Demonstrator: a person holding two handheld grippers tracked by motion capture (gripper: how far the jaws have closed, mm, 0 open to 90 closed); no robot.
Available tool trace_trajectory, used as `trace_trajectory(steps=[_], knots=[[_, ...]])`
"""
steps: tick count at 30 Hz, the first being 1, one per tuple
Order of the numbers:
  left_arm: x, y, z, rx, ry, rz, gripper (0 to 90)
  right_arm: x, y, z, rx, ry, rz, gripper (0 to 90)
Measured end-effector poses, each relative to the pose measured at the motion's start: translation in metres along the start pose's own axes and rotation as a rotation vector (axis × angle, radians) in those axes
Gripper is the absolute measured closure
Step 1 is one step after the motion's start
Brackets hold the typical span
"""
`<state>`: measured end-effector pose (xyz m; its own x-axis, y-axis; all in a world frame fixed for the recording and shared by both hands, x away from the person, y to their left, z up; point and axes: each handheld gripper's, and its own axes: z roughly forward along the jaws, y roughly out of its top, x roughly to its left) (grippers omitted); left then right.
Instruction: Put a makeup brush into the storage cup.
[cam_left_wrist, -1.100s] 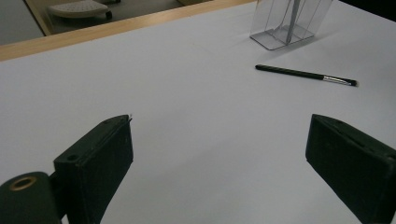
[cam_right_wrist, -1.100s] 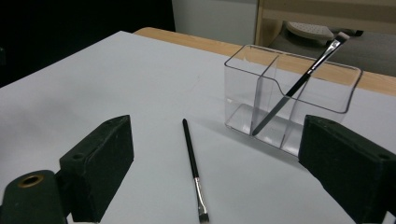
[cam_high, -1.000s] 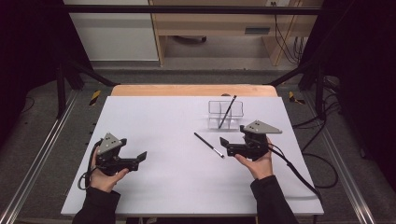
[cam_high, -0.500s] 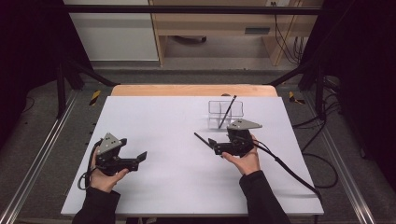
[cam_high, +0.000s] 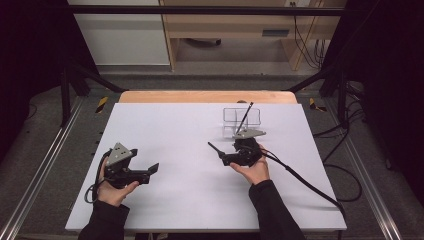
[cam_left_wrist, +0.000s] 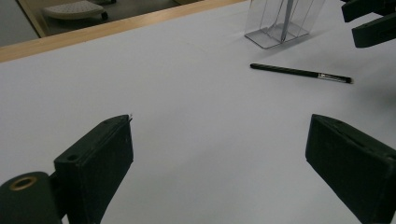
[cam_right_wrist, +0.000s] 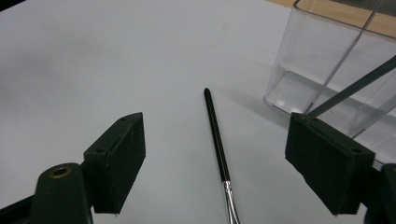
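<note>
Brush (cam_high: 215, 149): slim, black-handled, lying flat on the white desk (cam_high: 175, 130), near the clear holder (cam_high: 242, 120). High view: right gripper (cam_high: 226, 158) poised at its near end; left gripper (cam_high: 152, 169) rests well apart. Left gripper view: fingers (cam_left_wrist: 95, 163) spread wide, empty. Right gripper view: fingers (cam_right_wrist: 116, 161) open, straddling the brush (cam_right_wrist: 216, 135). Likely light, rigid, prone to rolling; best pinched mid-handle, above the metal ferrule (cam_right_wrist: 229, 200).
</note>
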<state>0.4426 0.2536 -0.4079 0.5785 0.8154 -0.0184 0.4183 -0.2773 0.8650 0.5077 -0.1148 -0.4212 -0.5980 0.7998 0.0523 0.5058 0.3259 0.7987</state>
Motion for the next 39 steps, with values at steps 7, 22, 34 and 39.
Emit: trace_trajectory(steps=[7, 22, 34, 39], knots=[[0.000, 0.000, 0.000, -0.001, -0.001, 0.004, 6.8, 0.002, 0.000, 0.014, 0.050, -0.004, -0.020, 25.1], [-0.001, 0.001, 0.000, 0.000, -0.005, 0.006, 6.9, -0.003, 0.006, 0.042, 0.165, -0.011, -0.058, 34.1], [-0.001, 0.001, 0.000, 0.002, -0.008, 0.010, 7.0, -0.005, -0.001, 0.055, 0.230, -0.011, -0.084, 51.5], [-0.001, 0.001, 0.001, 0.003, -0.008, 0.010, 7.2, -0.006, -0.003, 0.058, 0.255, -0.001, -0.080, 58.3]])
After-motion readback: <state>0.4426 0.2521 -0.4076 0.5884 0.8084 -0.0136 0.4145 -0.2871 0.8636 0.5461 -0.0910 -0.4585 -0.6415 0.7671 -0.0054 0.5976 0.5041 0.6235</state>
